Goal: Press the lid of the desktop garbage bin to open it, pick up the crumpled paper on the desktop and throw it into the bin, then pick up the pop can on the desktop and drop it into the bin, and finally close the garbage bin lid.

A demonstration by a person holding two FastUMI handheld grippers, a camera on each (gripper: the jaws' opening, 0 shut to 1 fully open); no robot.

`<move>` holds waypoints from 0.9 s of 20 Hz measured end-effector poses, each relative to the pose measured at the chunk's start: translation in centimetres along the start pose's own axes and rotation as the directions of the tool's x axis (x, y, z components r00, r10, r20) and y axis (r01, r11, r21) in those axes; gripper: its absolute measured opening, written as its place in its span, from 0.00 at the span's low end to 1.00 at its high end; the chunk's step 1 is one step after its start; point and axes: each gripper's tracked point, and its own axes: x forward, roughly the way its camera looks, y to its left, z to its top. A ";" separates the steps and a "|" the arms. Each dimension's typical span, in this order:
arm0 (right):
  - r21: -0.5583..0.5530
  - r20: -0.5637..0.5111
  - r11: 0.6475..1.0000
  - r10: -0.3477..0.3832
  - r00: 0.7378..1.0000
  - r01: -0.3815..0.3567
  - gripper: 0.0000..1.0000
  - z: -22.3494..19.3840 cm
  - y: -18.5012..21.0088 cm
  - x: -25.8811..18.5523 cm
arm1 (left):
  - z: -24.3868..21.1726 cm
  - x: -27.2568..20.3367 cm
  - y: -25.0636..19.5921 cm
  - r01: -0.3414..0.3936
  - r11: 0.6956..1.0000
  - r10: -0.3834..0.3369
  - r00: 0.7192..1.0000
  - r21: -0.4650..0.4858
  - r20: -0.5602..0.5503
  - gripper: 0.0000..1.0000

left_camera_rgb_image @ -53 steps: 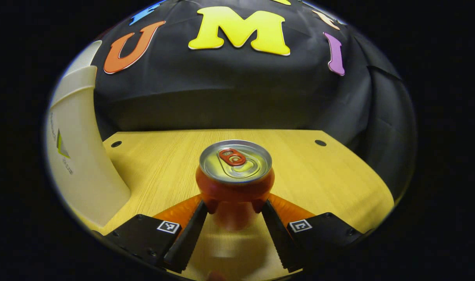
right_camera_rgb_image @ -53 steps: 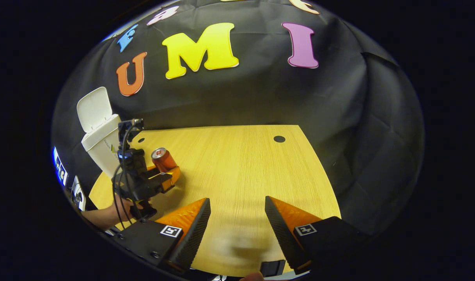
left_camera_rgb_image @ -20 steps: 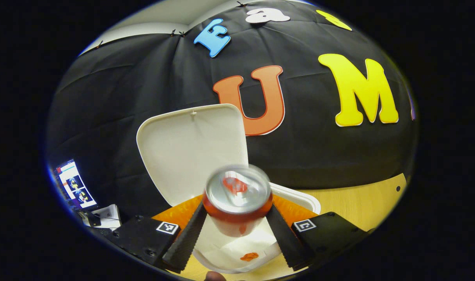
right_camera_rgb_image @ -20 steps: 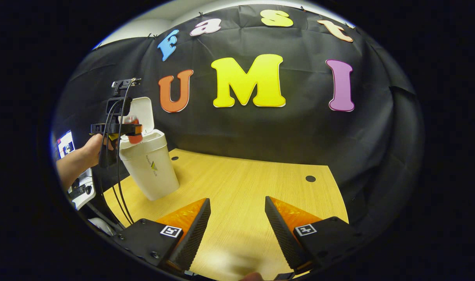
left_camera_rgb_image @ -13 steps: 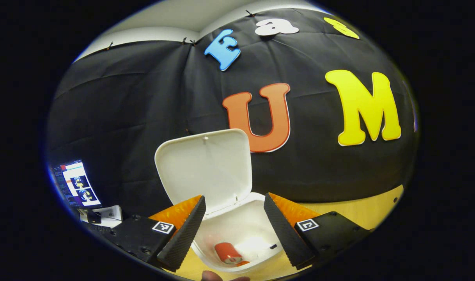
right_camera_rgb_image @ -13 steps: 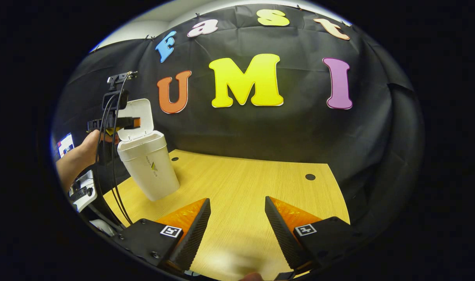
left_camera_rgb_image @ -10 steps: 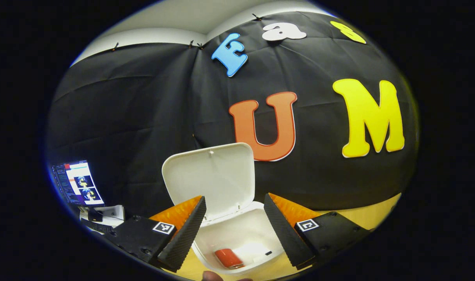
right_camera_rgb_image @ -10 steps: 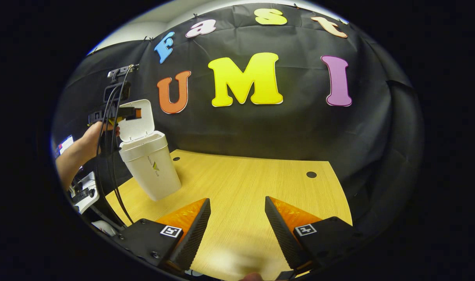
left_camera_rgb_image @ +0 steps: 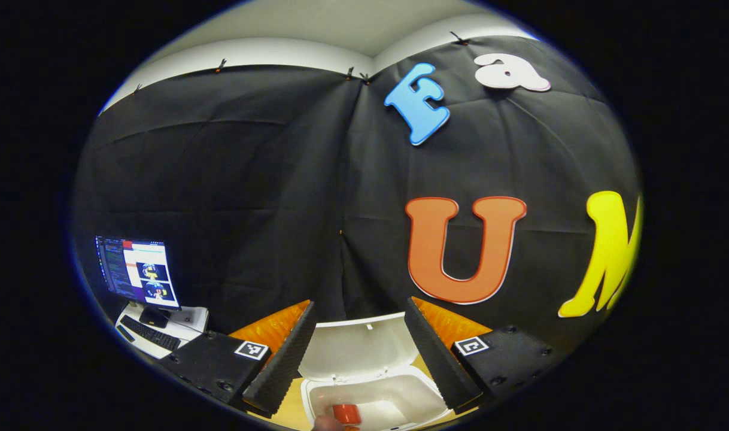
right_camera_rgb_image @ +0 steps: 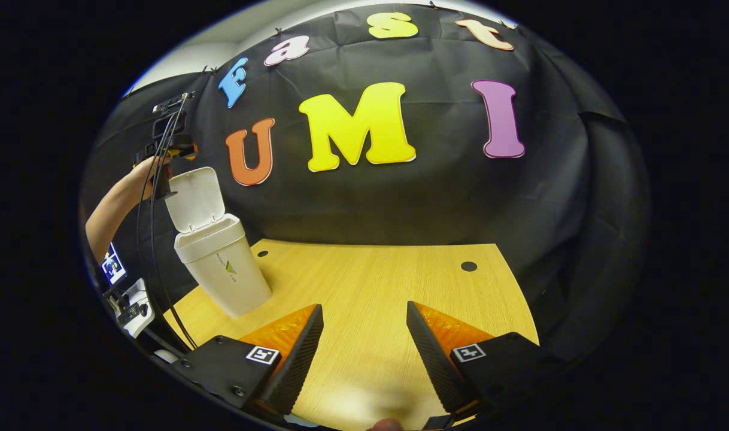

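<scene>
**Orange can sitting in the open bin, both grippers empty**

Orange pop can (left_camera_rgb_image: 346, 413) is lying at the bottom of the white garbage bin (right_camera_rgb_image: 222, 266), and the lid (left_camera_rgb_image: 357, 348) stands upright behind the opening. In the left gripper view, the left gripper (left_camera_rgb_image: 357, 353) hangs above the bin, jaws spread wide with nothing between them, just the lid and the bin's mouth showing through the gap. In the right gripper view you can see that same gripper up high near the top of the lid, held by a hand (right_camera_rgb_image: 144, 173). The right gripper (right_camera_rgb_image: 364, 347) hovers over the wooden table (right_camera_rgb_image: 376, 281), well apart from the bin, jaws wide open too and holding nothing. Can't make out the crumpled paper.
</scene>
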 end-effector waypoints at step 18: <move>0.089 -0.008 0.995 0.053 0.999 -0.052 0.89 0.9 1.3 1.3 | -5.6 0.8 -0.8 -0.132 0.991 0.123 0.943 -0.010 -0.308 0.93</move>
